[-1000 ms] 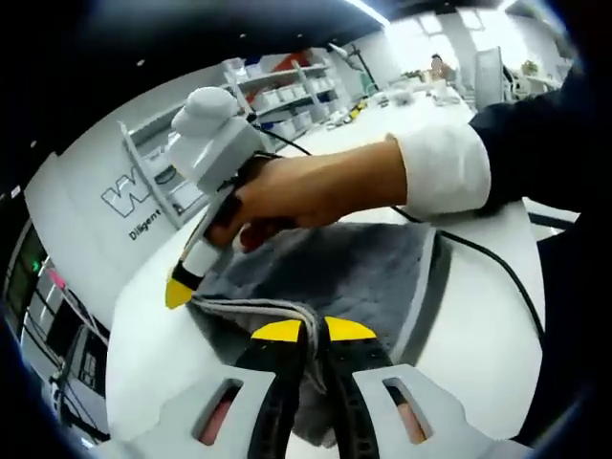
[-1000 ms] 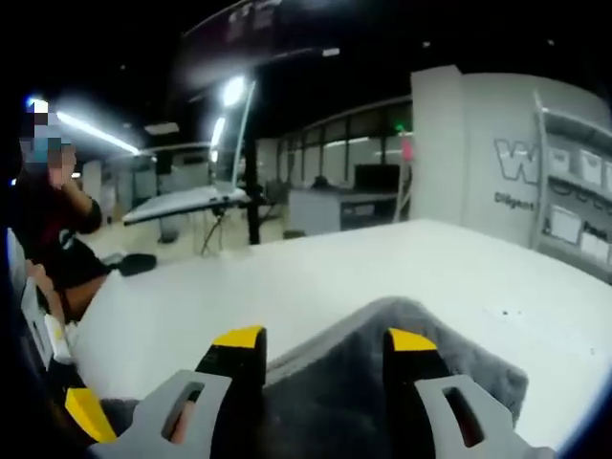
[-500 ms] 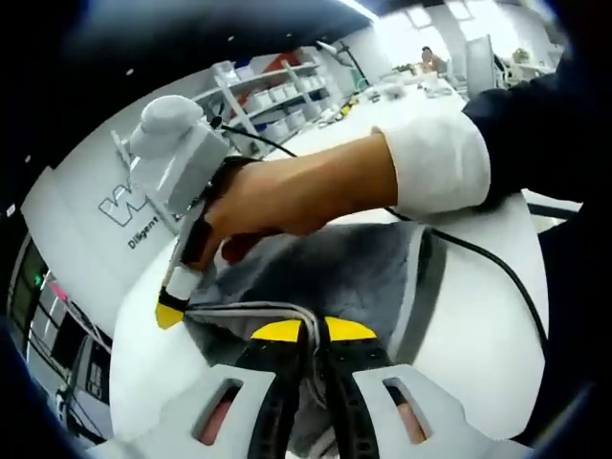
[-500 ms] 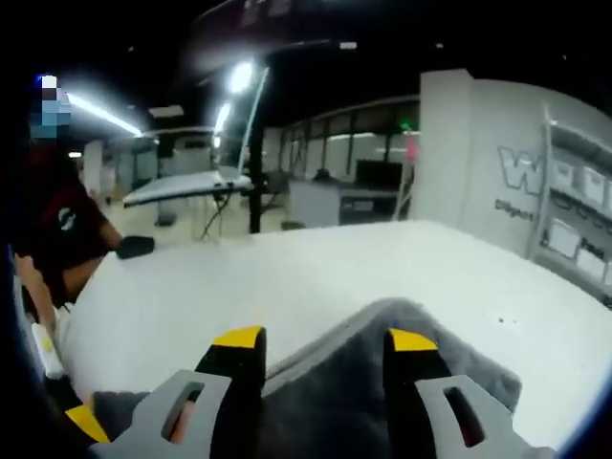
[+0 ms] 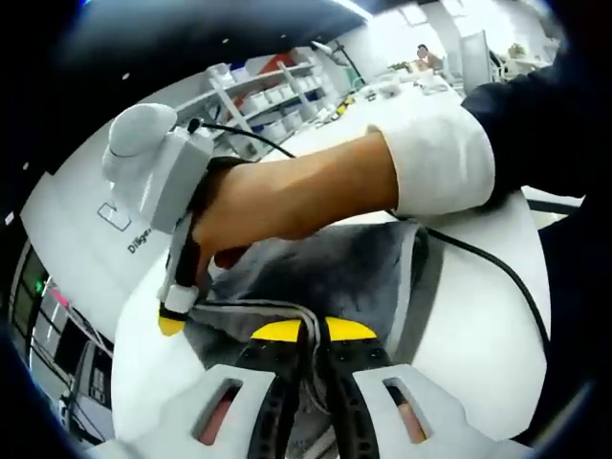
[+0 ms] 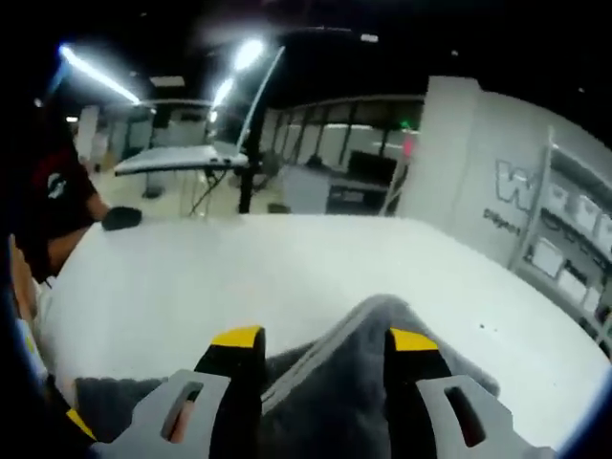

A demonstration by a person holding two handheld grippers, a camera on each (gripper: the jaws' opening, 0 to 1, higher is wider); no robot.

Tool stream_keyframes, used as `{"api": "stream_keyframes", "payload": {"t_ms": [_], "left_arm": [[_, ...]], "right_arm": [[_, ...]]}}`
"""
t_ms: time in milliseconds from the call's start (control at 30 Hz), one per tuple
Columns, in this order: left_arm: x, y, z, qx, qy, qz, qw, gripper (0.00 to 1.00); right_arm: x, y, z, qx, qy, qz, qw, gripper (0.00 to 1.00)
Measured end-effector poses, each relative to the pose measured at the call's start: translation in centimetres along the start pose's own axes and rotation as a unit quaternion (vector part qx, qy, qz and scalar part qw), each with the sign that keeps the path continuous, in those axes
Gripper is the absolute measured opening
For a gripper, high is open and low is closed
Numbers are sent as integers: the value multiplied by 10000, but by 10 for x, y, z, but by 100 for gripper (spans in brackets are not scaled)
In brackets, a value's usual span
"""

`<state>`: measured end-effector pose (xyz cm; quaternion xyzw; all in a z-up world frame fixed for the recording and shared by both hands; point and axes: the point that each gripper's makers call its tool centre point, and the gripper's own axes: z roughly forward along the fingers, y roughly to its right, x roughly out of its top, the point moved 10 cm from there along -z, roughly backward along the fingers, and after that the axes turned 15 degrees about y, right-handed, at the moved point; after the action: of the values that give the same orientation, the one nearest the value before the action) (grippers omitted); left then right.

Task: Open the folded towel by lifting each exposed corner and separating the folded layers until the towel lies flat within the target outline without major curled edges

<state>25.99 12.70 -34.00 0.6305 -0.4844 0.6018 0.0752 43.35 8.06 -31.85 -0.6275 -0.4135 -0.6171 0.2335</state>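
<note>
A grey towel [image 5: 335, 268] lies folded on the white table [image 5: 478, 325]. My left gripper [image 5: 313, 332] is shut on the towel's stacked edge layers, its yellow tips almost touching. A hand holds my right gripper [image 5: 172, 320] at the towel's far left corner, one yellow tip pointing down at the table. In the right gripper view my right gripper [image 6: 325, 339] stands open, its jaws wide apart, with a raised fold of the towel [image 6: 363, 354] between them. Whether the pads touch the cloth I cannot tell.
A black cable [image 5: 497, 273] runs across the table behind the towel. A sleeved arm [image 5: 440, 163] crosses above the towel. White table [image 6: 191, 277] stretches ahead of the right gripper. A person [image 6: 53, 206] stands at its far left edge. Shelves [image 5: 268, 96] line the wall.
In the left gripper view the right gripper has swung left and tipped down toward the towel's corner. The left gripper keeps its hold. The right gripper's jaws stay wide apart.
</note>
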Motion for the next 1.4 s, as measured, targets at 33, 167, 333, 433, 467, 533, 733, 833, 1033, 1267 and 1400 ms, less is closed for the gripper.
{"api": "stream_keyframes", "payload": {"t_ms": [33, 167, 333, 433, 467, 533, 733, 833, 1033, 1267, 1400], "left_arm": [[0, 0, 0, -9, -1, -2, 10000, 7], [0, 0, -1, -23, 14, -26, 10000, 7], [-1, 0, -1, -27, 25, -38, 10000, 7], [-1, 0, -1, -28, 33, -66, 10000, 7], [-1, 0, -1, -27, 38, -80, 10000, 7], [-1, -1, -2, -24, 59, -138, 9999, 7], [1, -2, -2, -4, 222, -393, 9990, 6], [2, -2, -2, -5, 290, -474, 9985, 6], [6, -1, -1, 20, 402, -563, 9976, 6], [11, -2, 0, 57, 626, -747, 9952, 6], [16, -4, 0, 99, 842, -889, 9924, 5]], "right_arm": [[0, 0, -2, -51, -54, -65, 10000, 45], [-5, 1, -5, 65, -126, 231, 9996, 33], [-10, 4, -4, 65, -183, 352, 9992, 28], [-12, 6, -5, 192, -218, 640, 9975, 17], [-13, 7, -6, 223, -205, 769, 9966, 15], [-15, 15, -3, 213, -202, 836, 9961, 12], [-14, 17, -12, 266, -102, 990, 9947, 0], [-14, 18, -15, 292, -77, 1046, 9941, 0], [-10, 20, -24, 293, 64, 1159, 9928, 0], [-3, 27, -37, 260, 308, 1295, 9908, 0], [-1, 31, -43, 268, 436, 1372, 9892, 0]]}}
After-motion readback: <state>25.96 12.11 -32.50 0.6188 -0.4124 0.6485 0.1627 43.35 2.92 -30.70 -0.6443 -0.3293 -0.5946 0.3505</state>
